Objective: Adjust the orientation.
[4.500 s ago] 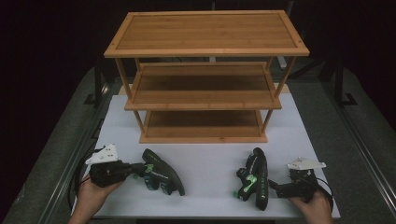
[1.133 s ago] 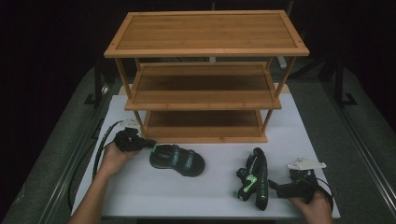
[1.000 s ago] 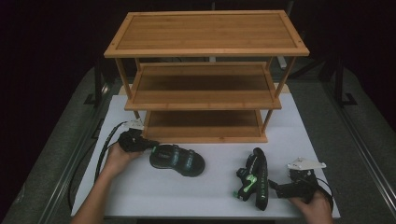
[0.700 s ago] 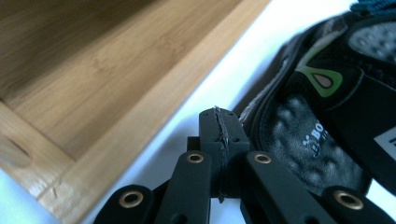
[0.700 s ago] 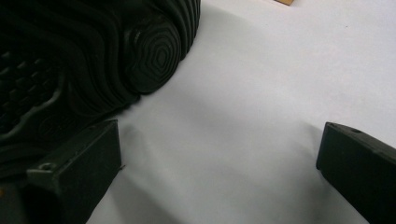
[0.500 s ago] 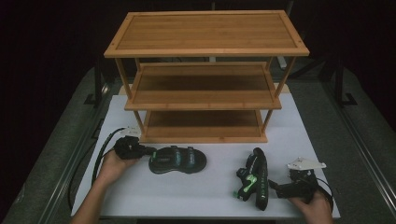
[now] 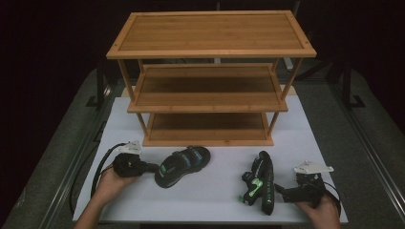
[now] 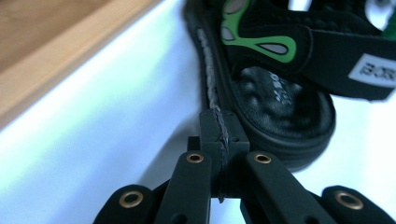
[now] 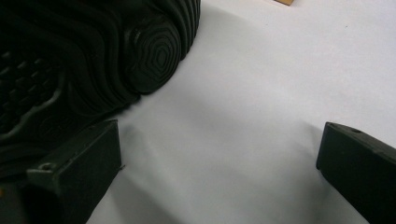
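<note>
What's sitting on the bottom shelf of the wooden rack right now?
The visible part of the bottom shelf is bare wood, with no shoes on it. The middle shelf overhangs and hides its rear portion.

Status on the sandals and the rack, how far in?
Done: nothing is on the three-tier bamboo rack yet. In hand: the left tongs are shut on the rim of the black-and-green sandal in front of the rack. Left: the second sandal lies on its side beside the open right tongs.
</note>
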Demonstrator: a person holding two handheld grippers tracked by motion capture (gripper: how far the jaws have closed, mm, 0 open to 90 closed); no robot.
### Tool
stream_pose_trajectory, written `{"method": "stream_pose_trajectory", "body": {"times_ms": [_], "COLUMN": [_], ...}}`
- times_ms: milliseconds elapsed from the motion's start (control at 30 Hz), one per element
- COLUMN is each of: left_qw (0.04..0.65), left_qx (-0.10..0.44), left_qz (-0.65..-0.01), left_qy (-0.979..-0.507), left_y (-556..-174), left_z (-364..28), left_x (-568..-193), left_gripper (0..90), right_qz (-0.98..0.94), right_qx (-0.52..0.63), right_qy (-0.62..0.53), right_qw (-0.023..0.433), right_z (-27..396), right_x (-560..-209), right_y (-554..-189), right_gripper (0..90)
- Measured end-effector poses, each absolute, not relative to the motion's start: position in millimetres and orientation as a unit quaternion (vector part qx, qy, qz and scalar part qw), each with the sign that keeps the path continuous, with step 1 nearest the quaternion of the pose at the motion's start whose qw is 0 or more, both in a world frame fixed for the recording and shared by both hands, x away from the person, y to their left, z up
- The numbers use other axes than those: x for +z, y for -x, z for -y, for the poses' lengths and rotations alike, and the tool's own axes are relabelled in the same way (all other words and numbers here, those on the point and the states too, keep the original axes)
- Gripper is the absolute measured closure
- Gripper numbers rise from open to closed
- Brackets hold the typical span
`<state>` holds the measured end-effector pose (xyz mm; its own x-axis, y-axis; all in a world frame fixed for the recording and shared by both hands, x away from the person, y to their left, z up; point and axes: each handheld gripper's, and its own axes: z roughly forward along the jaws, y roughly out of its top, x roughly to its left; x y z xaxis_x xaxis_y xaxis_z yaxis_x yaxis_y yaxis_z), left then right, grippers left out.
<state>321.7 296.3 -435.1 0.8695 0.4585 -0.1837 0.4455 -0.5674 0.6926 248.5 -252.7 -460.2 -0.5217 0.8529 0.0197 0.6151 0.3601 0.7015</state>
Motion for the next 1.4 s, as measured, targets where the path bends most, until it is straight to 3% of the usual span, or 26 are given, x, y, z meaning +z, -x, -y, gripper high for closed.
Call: {"method": "stream_pose_trajectory", "body": {"times_ms": [700,933,1167,1233,1400], "left_qw": [0.394,0.414,0.449,0.452,0.454], "left_qx": [-0.040,-0.030,0.004,0.004,0.009], "left_qz": [-0.204,-0.202,-0.214,-0.219,-0.223], "left_qy": [-0.895,-0.887,-0.868,-0.865,-0.863], "left_y": [-288.6,-287.3,-296.5,-301.8,-316.7], "left_z": [-268.8,-273.0,-278.6,-277.0,-266.5], "left_x": [-438.4,-429.5,-398.5,-392.7,-380.5], "left_gripper": [90.0,90.0,64.1,53.0,43.4], "right_qz": [-0.805,-0.805,-0.805,-0.805,-0.805], "right_qx": [0.335,0.335,0.335,0.335,0.335], "right_qy": [-0.455,-0.456,-0.455,-0.456,-0.456], "right_qw": [0.178,0.178,0.178,0.178,0.178], "right_z": [252.7,252.6,252.6,252.5,252.5], "right_x": [-460.3,-460.2,-460.3,-460.2,-460.3], "right_y": [-248.6,-248.4,-248.6,-248.5,-248.5], "right_gripper": [0.0,0.0,0.0,0.0,0.0]}}
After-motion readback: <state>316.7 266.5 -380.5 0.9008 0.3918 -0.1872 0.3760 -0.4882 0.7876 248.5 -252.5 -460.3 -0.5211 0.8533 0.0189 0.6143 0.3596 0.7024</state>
